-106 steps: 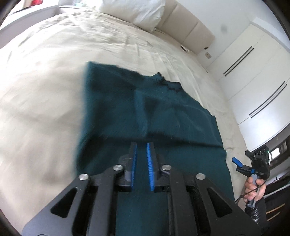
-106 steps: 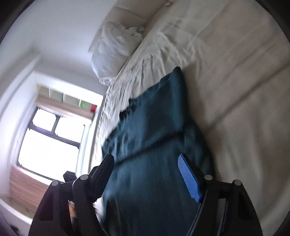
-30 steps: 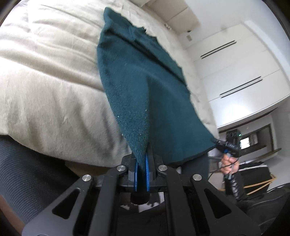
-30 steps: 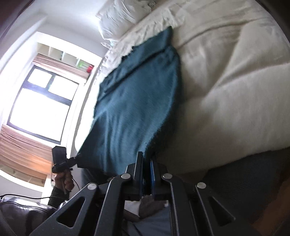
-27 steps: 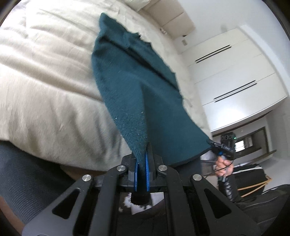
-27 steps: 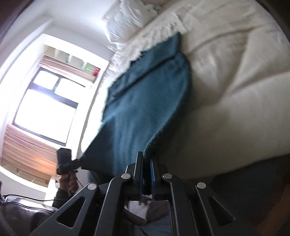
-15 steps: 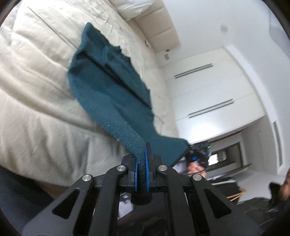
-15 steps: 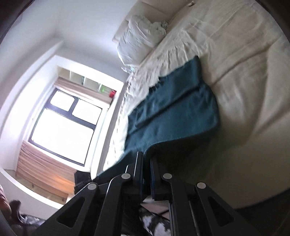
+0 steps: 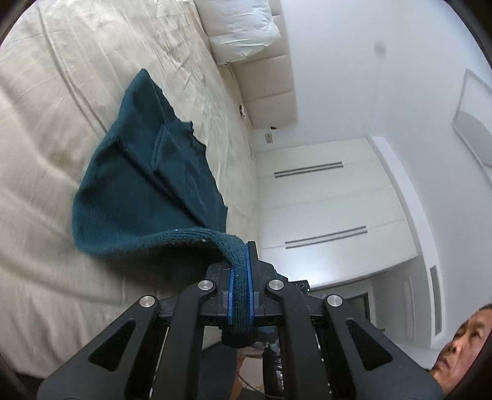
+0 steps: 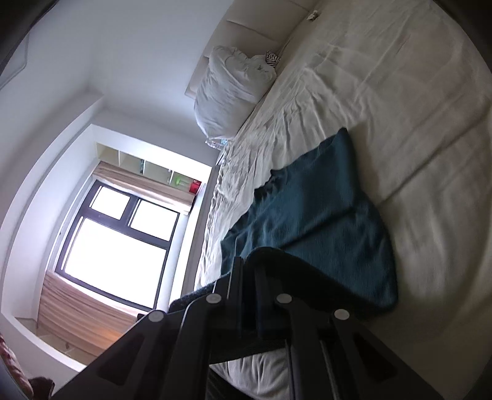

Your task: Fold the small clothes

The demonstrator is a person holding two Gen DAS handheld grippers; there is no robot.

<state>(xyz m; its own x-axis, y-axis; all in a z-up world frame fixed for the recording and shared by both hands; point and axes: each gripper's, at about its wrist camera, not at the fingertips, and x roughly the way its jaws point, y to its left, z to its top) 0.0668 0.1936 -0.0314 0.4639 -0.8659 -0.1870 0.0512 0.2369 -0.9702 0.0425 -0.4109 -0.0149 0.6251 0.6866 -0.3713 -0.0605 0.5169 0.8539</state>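
Observation:
A dark teal knit garment (image 9: 147,190) lies on a cream bed (image 9: 46,129), sleeves folded in, collar toward the pillows. My left gripper (image 9: 240,270) is shut on the garment's ribbed bottom hem and holds that corner lifted above the bed. In the right wrist view the same garment (image 10: 310,215) lies on the bed (image 10: 399,107), and my right gripper (image 10: 249,274) is shut on the other hem corner, which arches up over its tips. The near part of the garment curls up off the bed between the two grippers.
White pillows (image 9: 243,24) and a padded headboard (image 9: 270,98) stand at the bed's far end. White wardrobe doors (image 9: 323,215) stand beyond the bed. A window (image 10: 117,243) and a shelf show in the right wrist view. The person's face (image 9: 461,341) shows at the lower right.
Both grippers, each shut on a hem corner, have risen and moved toward the collar end. The bottom of the garment has lifted off the bed edge and curls over the rest.

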